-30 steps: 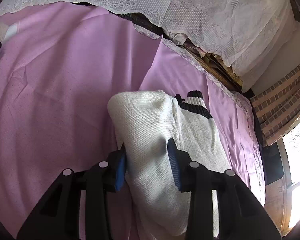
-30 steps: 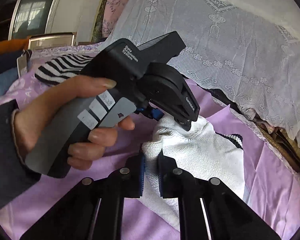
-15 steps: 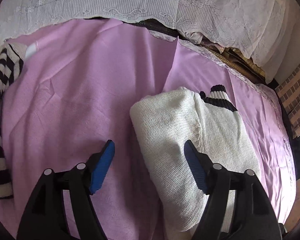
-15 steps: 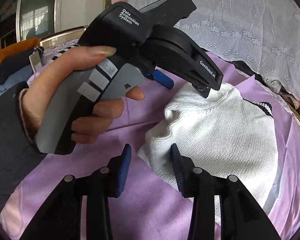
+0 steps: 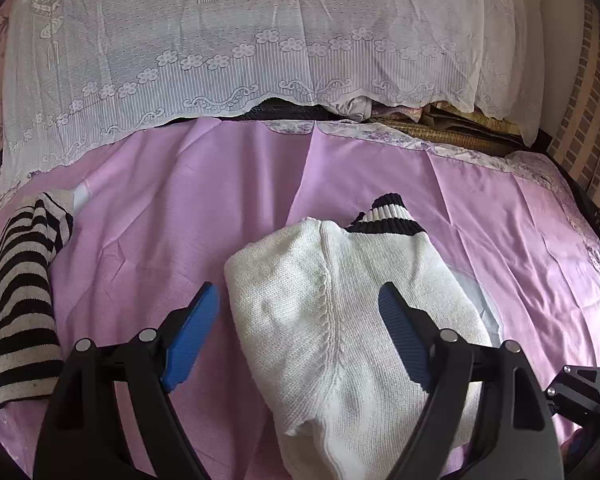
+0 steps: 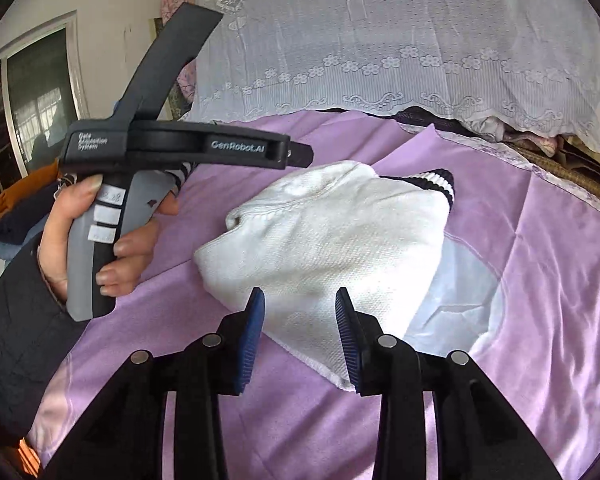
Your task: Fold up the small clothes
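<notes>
**Both tools off the folded white sweater**

Your left tool (image 5: 298, 322) hangs over the near edge of the white sweater (image 5: 340, 308), in the lower centre of the left wrist view. Its jaws are opening and stand wide; the knit lies below and between the blue pads (image 5: 190, 340), but neither pad presses on it. Your right tool (image 6: 300, 328) sits at the bottom centre of the right wrist view, jaws closing though parted, with the sweater's near corner showing in the gap and the pads not gripping it.

The white sweater (image 6: 328, 236) lies folded into a compact bundle on the purple bed sheet (image 5: 180, 208), in the middle of both views. A black-and-white ribbed band (image 5: 388, 220) sticks out at its far end. A pale white patch (image 6: 460, 292) shows on the sheet just beside the bundle's right side.

In the left part of the right wrist view, your left hand (image 6: 100, 236) grips the grey handle of the left tool, a dark sleeve (image 6: 20, 340) below it.

At the left edge of the left wrist view, a black-and-white striped garment (image 5: 16, 300) lies on the sheet, well apart from the sweater. Across the top of both views, a white lace cover (image 5: 240, 40) drapes over bedding. In the upper left of the right wrist view, a window (image 6: 32, 92) shows, with orange and dark clothes (image 6: 16, 200) stacked beneath it.
</notes>
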{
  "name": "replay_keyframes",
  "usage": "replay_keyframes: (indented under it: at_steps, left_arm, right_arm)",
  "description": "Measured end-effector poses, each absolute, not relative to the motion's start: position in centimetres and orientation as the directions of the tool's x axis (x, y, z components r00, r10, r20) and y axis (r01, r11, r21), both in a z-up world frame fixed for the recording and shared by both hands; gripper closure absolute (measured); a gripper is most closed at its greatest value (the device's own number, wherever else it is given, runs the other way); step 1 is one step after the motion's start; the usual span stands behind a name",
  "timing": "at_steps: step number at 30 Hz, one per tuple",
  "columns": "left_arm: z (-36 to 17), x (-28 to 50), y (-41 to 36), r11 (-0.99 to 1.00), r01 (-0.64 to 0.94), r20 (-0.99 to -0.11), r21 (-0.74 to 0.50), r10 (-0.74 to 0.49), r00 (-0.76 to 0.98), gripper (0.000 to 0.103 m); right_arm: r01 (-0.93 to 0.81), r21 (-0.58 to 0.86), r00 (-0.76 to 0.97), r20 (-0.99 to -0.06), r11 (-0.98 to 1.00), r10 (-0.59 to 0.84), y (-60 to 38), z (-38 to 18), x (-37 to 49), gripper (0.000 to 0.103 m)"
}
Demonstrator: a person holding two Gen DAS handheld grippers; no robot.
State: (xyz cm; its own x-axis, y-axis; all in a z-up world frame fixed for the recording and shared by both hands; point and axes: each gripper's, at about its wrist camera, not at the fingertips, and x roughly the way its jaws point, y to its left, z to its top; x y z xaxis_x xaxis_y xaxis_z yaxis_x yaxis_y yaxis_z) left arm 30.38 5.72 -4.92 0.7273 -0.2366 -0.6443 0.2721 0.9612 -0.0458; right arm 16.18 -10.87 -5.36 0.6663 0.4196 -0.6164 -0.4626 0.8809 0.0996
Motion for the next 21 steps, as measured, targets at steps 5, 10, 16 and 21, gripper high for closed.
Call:
replay_keyframes:
  at_steps: [5, 10, 16, 21]
  left_arm:
    - [-6.1, 29.8, 3.7, 0.955, 0.294, -0.659, 0.027, -0.204, 0.724, 0.023]
    - [-8.3, 30.3, 2.6, 0.951, 0.296, -0.695, 0.094, -0.15, 0.703, 0.023]
    - [-9.4, 30.4, 2.4, 0.948, 0.28, -0.697, 0.149, -0.1, 0.71, 0.016]
    - [-9.7, 30.3, 2.5, 0.951, 0.271, -0.696, 0.151, -0.093, 0.712, 0.013]
  right_arm:
    - [-0.438, 0.121, 0.654, -0.637, 0.891, 0.408, -11.6, -6.4, 17.2, 0.067]
    - [-0.429, 0.137, 0.628, -0.665, 0.893, 0.404, -11.7, -7.7, 17.9, 0.066]
    - [-0.42, 0.164, 0.604, -0.684, 0.892, 0.41, -11.8, -8.8, 18.4, 0.066]
    - [-0.42, 0.163, 0.599, -0.689, 0.893, 0.408, -11.7, -9.0, 18.5, 0.066]
